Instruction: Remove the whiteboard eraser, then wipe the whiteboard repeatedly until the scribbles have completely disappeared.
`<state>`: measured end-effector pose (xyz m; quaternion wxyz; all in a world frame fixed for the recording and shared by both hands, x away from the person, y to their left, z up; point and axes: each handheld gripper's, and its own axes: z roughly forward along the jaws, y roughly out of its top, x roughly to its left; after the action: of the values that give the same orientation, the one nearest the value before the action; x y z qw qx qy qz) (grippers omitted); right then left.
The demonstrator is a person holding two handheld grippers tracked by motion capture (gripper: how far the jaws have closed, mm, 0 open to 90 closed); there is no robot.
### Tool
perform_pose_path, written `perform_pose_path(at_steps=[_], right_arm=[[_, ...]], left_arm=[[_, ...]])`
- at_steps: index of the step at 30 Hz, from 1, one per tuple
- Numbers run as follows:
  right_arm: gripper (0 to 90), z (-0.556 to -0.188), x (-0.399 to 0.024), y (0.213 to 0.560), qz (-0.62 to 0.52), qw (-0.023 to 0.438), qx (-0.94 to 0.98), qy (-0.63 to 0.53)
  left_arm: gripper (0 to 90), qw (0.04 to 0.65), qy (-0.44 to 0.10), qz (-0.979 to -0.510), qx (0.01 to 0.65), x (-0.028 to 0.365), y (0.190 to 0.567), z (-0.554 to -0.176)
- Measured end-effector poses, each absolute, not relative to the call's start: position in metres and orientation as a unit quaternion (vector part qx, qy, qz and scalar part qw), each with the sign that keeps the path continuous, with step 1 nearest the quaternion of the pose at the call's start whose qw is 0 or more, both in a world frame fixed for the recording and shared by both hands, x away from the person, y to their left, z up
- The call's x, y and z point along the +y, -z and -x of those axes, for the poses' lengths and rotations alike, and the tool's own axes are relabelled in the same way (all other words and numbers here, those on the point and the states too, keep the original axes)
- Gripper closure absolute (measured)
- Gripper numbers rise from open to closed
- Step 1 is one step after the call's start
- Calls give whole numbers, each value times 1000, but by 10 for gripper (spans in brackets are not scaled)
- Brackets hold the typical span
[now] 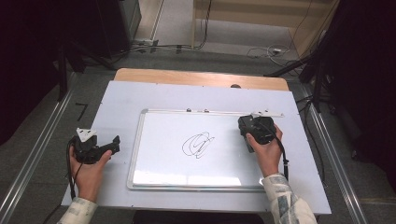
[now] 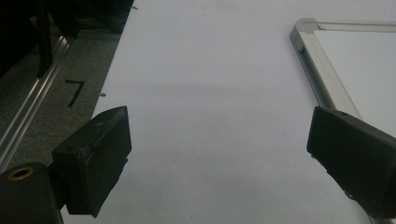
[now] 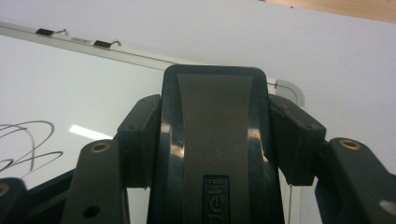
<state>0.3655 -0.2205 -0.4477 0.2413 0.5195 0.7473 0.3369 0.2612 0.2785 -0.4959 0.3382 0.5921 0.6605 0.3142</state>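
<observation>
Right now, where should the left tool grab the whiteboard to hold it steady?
Grip the left frame rail of the whiteboard, coming in from the left, low along the table. It lies flat, so only that thin raised aluminium rim gives purchase, and the open left tool sits right beside it.

The black eraser (image 3: 215, 149) between the right gripper's jaws is cut off at 6 o'clock. Its body hides the whiteboard (image 3: 56, 93) behind, and the scribble (image 3: 23, 144) is cut at 9 o'clock.

A: What carries it all?
B: Wooden table (image 1: 201, 77), white sheet (image 1: 116, 100) covering most of it.
A: On the sheet?
B: Whiteboard (image 1: 163, 154) flat in the middle, black scribble (image 1: 198, 144) on it.
</observation>
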Motion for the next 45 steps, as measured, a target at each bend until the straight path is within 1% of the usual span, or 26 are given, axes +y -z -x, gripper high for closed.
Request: perform_pose_path(at_steps=[19, 45], right_arm=[[385, -356, -219, 450, -512, 232, 753, -343], [385, -360, -177, 459, -474, 209, 780, -352]], left_arm=[[78, 338, -314, -593, 660, 278, 496, -261], [78, 337, -314, -598, 656, 276, 497, -262]])
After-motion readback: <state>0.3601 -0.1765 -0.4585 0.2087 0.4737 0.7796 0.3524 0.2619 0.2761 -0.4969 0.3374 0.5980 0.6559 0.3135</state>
